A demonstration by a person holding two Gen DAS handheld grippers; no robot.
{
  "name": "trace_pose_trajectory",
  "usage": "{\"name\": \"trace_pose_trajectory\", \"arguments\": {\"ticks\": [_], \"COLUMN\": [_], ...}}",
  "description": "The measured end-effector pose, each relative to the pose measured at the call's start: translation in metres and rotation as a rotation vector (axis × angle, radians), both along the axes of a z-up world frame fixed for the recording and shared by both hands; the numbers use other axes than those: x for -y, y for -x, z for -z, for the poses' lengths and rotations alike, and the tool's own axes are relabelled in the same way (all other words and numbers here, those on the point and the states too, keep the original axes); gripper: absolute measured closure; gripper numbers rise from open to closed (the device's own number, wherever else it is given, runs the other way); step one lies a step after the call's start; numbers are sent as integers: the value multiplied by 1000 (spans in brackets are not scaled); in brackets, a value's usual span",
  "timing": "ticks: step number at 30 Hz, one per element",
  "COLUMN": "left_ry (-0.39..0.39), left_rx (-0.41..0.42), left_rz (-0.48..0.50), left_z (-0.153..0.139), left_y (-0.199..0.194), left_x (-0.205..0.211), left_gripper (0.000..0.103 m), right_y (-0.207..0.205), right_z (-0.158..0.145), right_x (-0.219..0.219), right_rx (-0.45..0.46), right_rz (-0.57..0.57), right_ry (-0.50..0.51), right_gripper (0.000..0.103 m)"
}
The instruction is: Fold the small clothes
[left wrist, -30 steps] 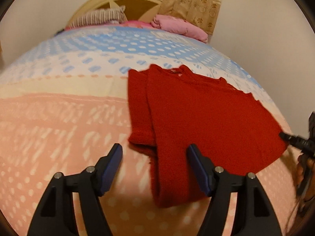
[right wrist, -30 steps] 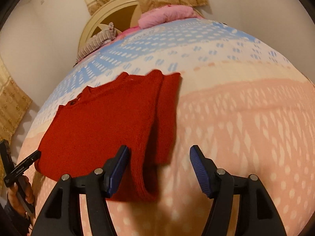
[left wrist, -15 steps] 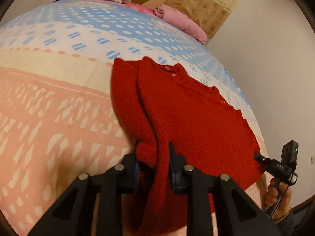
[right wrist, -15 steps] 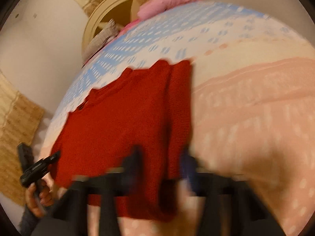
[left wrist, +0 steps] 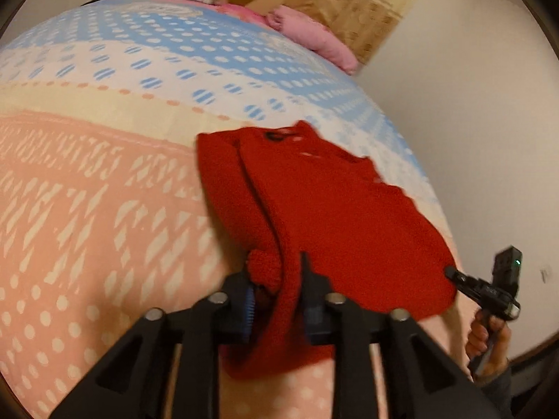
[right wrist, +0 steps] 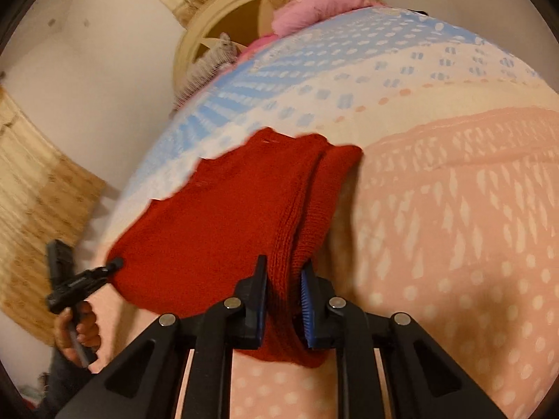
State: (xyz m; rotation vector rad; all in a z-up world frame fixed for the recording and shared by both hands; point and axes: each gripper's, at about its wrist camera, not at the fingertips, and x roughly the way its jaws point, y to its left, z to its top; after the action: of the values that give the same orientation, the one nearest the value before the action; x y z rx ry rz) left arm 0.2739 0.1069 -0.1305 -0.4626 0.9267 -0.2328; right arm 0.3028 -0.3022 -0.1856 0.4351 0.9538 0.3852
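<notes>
Two grippers I run both pinch the red sweater (left wrist: 335,216) on the bed (left wrist: 87,192). My left gripper (left wrist: 279,300) has a bunched cuff and fold between its jaws, which eased apart slightly after clamping. My right gripper (right wrist: 283,293) has just closed tight on the doubled knit edge. Coarse, thick knit, sleeves folded in, collar toward the pillows (left wrist: 311,40).

No legible text, label, brand, number or sign in either view. Small pale marking on side of black handheld gripper (right wrist: 75,284) at 8 o'clock in right wrist view: too blurred to read. Green indicator light on same-type unit, no characters.
</notes>
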Motion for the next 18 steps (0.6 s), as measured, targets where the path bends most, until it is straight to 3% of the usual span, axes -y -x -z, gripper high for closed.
{"name": "trace_pose_trajectory", "arguments": {"ticks": [1,2,5,8,11,15,17,18], "left_ry": [-21,-41,-99,-180,-168,-254,-274,-282], "left_rx": [-7,-11,49,180,206,132,64,27], "left_rz": [-23,-42,-60,-84,-34,25,54,52], "left_z": [2,3,-11,-37,-46,-24,-7,4], "left_y": [0,1,11,13,-6,-50,-68,-77], "left_x": [-1,-2,-7,-11,-4,24,30,31], "left_gripper": [48,43,42,42,42,43,44,51], "right_y": [-2,-3,1,0,-18,-60,-81,-88], "right_z": [5,9,3,-18,-30,-27,-15,-8], "right_x": [1,1,4,12,13,-8,-18,-22], "right_rx": [-12,-26,-5,89,116,120,67,42], "right_rz": [3,10,57,100,105,46,30,29], "right_ry": [8,25,99,163,148,169,191,208], "right_gripper": [84,80,52,50,50,50,50,53]}}
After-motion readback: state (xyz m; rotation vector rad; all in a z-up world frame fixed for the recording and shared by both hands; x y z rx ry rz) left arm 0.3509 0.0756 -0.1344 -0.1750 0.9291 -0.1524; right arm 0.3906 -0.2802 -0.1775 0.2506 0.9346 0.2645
